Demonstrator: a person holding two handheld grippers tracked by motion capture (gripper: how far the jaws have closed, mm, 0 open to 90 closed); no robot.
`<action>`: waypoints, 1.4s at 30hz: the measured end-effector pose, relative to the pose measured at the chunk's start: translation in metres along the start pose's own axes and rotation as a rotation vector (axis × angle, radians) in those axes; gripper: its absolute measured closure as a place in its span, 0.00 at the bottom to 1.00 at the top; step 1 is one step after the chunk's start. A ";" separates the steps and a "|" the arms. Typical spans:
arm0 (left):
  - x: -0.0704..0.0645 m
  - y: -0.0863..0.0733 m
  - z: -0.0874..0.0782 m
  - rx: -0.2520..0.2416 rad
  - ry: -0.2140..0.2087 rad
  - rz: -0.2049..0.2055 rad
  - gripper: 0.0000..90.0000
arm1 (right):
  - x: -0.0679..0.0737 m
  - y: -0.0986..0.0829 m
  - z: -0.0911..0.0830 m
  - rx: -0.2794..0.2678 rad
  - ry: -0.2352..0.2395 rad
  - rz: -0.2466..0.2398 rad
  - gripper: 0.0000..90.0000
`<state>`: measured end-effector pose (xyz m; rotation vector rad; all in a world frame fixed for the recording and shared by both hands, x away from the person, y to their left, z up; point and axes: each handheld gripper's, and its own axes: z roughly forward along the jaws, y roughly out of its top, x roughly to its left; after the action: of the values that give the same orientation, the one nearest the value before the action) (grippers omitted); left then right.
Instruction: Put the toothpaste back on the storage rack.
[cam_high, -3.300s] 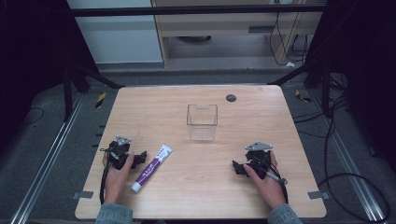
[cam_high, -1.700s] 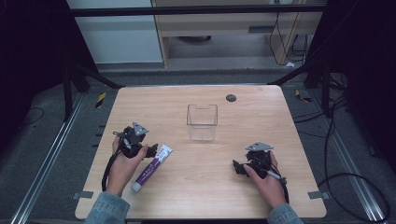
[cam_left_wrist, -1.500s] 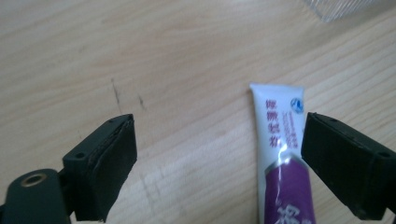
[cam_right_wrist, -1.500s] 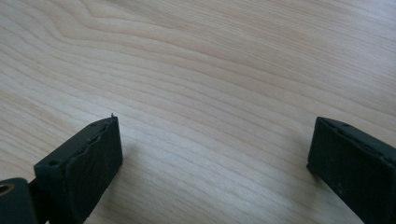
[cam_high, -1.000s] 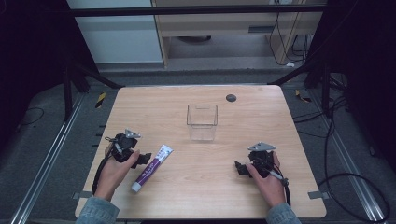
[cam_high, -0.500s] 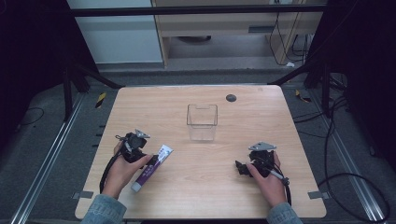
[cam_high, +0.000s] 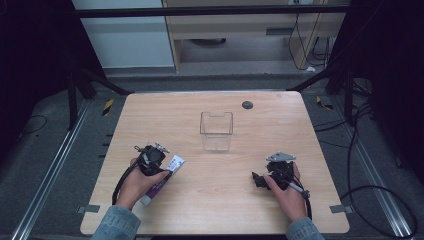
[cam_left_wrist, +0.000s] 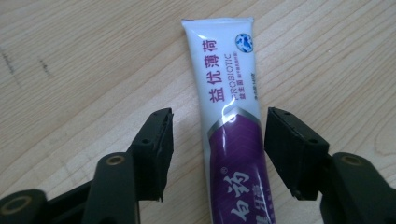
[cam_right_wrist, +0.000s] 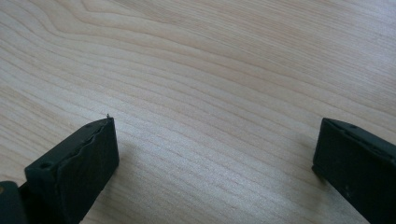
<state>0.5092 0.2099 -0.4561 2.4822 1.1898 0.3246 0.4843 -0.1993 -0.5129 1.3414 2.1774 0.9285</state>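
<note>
The left gripper hangs over the toothpaste tube, its jaws spread wide on either side of the tube and not touching it. The tube lies flat on the wooden table, near the clear plastic box, toward the person's left. That box stands empty, and the right gripper rests wide open on bare wood, well apart from it.

Toothpaste tube white and purple, purple lettering; table pale woodgrain; jaws black.
</note>
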 end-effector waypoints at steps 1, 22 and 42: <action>-0.001 0.001 0.001 0.006 -0.004 0.003 0.49 | 0.000 0.000 0.000 0.000 -0.001 0.001 0.00; -0.007 0.002 0.015 0.063 -0.013 -0.023 0.62 | 0.000 0.000 0.000 0.000 0.000 0.000 0.00; -0.009 -0.003 0.012 0.033 -0.034 -0.030 0.73 | -0.001 0.000 0.000 0.000 0.004 -0.008 0.00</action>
<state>0.5059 0.2022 -0.4689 2.4855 1.2265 0.2558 0.4844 -0.2002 -0.5130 1.3310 2.1844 0.9290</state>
